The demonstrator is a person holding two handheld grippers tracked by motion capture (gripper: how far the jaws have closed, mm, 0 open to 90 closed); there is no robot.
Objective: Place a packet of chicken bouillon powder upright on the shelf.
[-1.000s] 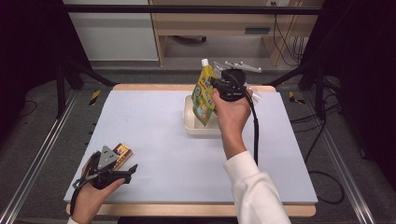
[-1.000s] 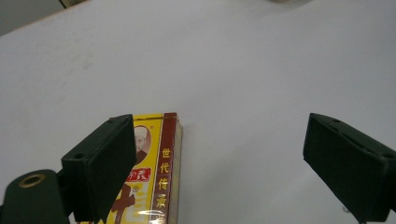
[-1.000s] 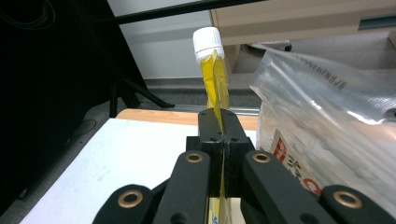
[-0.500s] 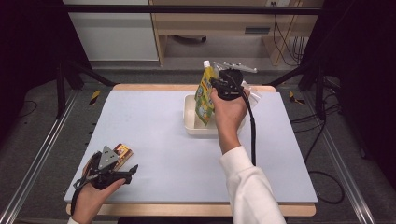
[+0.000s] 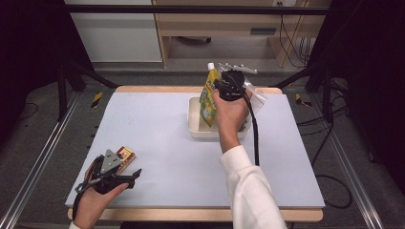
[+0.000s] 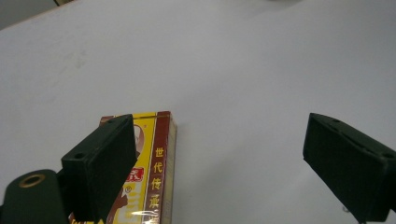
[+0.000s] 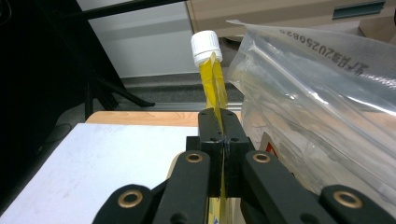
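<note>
The right tongs (image 5: 224, 86) were clamped tight on the upper edge of a yellow spouted pouch (image 5: 208, 98), the two black jaws pressed flat together with the thin yellow seam pinched between them, as the right gripper view made plain. The pouch (image 7: 214, 84) stood upright in that grip, its white screw cap (image 7: 206, 45) at the top, above the jaws. In the high view the pouch hung at the far side of the bench (image 5: 157, 143), its lower part down inside a shallow cream tray (image 5: 195, 125) that sat on the pale blue-grey top near the far edge. Just beside the pouch, on its right, a crumpled clear plastic bag (image 7: 322, 93) with printed black figures rose out of the same tray; whether the two touched could not be told. The right hand (image 5: 232, 110) gripped the tool from behind, a white sleeve (image 5: 248, 186) running back to the near edge, and a black cable (image 5: 255, 138) trailing down along the forearm. The left tongs (image 5: 122, 179) lay well apart from all this, at the near left corner of the bench, held low in the left hand (image 5: 93, 202) with the jaws spread wide and nothing between them. A small yellow-and-maroon box (image 6: 156, 163) with printed characters lay flat on the bench under and beside one jaw, not gripped.
</note>
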